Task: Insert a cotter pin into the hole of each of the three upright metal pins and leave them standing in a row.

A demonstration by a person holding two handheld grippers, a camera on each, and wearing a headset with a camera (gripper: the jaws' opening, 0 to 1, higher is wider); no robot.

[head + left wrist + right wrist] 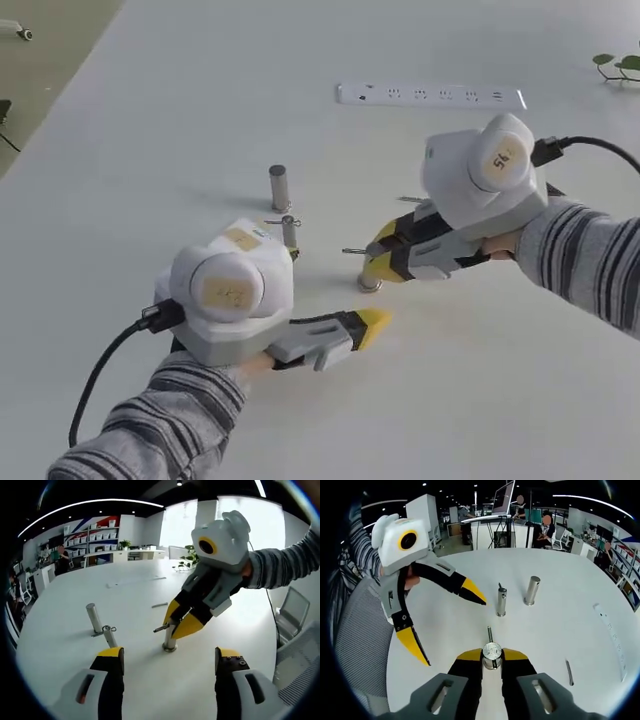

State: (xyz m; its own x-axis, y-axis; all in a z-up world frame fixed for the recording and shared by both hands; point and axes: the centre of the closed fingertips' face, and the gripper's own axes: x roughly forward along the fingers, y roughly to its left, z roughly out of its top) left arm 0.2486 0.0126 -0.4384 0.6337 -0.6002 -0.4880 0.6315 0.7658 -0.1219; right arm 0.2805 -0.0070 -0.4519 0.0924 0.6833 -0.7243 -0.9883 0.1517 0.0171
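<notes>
The right hand-held gripper (380, 250) is narrowed onto the head of the nearest metal pin (370, 281). This plain silvery cylinder stands upright on the worktop (200, 100), right of and nearer than the other two. A cotter pin (352, 251) pokes out level near its top, tail pointing left, across the upright axis; how deep it sits I cannot tell. The left hand-held gripper (332, 287) hangs wide and empty just left of it, facing that tail, so the right one is better placed to finish the seating. The middle pin (290, 235) carries its cotter. The far pin (278, 187) looks bare, with a spare cotter pin (410, 199) lying to its right.
</notes>
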